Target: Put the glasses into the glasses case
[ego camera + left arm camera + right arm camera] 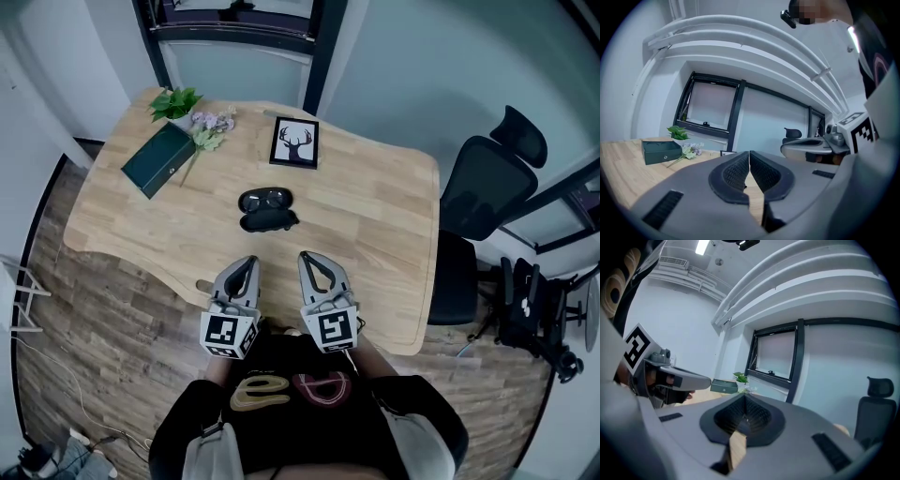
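A black glasses case (269,222) lies open at the middle of the wooden table (375,216). Dark glasses (265,199) rest at its far half; whether they sit fully inside I cannot tell. My left gripper (249,262) and right gripper (307,257) hover side by side over the table's near edge, short of the case, both pointing toward it. In the left gripper view the left gripper (749,153) is shut with nothing between its pads. The right gripper (744,397) is likewise shut and empty in its own view. The case is hidden behind the jaws in both gripper views.
A dark green box (158,159), a small plant (174,101) and a sprig of flowers (212,127) sit at the table's far left. A framed deer picture (295,142) lies at the far middle. A black office chair (487,187) stands to the right.
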A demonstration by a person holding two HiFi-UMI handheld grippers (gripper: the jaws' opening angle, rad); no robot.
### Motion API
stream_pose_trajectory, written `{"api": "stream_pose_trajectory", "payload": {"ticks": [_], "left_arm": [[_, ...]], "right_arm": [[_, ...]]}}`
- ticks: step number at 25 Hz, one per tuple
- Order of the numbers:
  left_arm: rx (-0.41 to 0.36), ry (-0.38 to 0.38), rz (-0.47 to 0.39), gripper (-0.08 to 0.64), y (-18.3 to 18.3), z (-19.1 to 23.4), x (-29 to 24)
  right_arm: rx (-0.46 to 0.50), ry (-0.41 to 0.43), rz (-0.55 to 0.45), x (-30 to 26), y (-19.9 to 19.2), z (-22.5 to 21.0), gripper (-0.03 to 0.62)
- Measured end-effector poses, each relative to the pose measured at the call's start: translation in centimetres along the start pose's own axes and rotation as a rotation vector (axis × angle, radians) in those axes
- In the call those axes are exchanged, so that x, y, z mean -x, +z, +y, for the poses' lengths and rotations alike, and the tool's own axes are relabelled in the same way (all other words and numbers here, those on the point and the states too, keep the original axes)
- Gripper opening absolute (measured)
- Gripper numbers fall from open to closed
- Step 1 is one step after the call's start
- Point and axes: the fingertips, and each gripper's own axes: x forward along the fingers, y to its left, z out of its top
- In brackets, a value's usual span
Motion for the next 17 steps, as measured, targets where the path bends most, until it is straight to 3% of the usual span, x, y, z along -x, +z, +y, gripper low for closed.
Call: {"api": "stream_pose_trajectory", "payload": {"ticks": [10,17], "left_arm": [[-0.009,-0.001,0.008,0.018,-0.4,-0.8,1.3],[-0.017,0.003,0.002,0.018,-0.2,-1.3,2.0]], "right_arm": [[0.057,0.006,0.025,1.0,-0.7,1.2,0.009],[-0.013,-0.009,0.024,2.5,-1.1,0.8,0.009]]}}
